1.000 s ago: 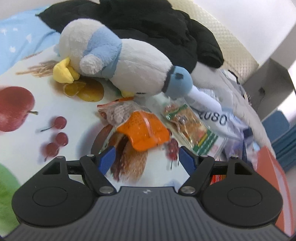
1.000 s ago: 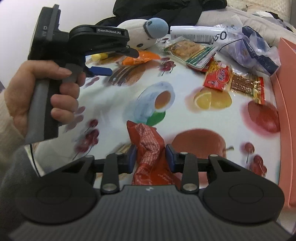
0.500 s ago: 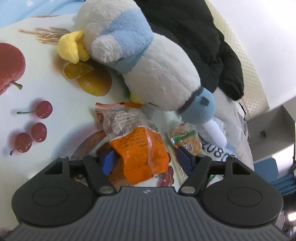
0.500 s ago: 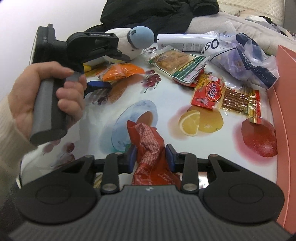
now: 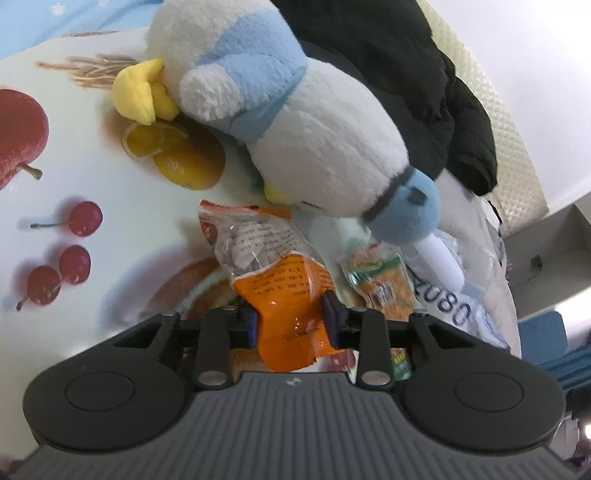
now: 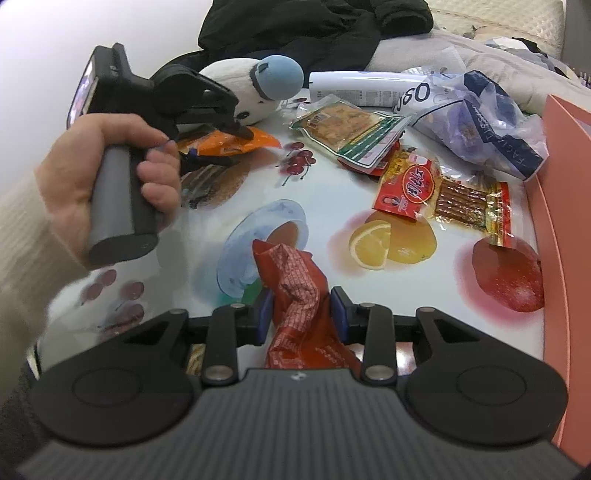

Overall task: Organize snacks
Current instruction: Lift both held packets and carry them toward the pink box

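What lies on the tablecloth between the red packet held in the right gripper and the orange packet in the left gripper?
No snack lies there. In the right wrist view, only bare printed tablecloth separates the red packet from the orange packet.

Fruit-print table (image 6: 325, 192) carries scattered snack packets (image 6: 439, 192); plush bird (image 5: 295, 122); black jacket (image 6: 295, 22).

Fruit-printed tablecloth (image 6: 325, 192) across the middle; black jacket (image 5: 388, 74) heaped at the top, quilted cream cushion (image 5: 509, 147) upper right, white wall (image 6: 74, 33) upper left.
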